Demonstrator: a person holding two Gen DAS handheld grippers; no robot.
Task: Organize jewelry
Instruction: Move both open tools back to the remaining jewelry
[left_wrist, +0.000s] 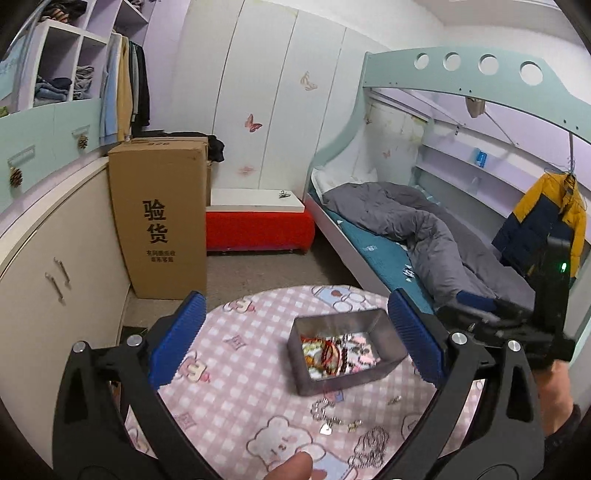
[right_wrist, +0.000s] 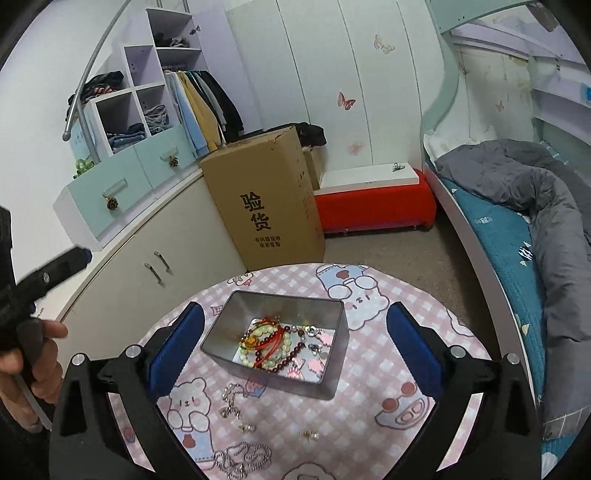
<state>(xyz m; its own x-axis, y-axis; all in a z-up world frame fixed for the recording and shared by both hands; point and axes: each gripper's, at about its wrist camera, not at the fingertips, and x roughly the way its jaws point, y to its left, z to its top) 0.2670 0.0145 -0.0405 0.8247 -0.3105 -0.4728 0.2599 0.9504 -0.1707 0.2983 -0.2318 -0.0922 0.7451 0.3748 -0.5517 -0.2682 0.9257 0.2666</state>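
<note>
Jewelry, a tangle of pale, dark red and amber bead bracelets, lies in an open metal tin on a round table covered in pink bear-print cloth. The tin's long axis runs from near right to far left in the right wrist view. Loose silver chains and small earrings lie on the cloth just beside its near wall. Both the left gripper and right gripper hang above the table, jaws spread wide, holding nothing. Only the left wrist view shows a yellow-and-navy jacket hanging by the bunk bed.
</note>
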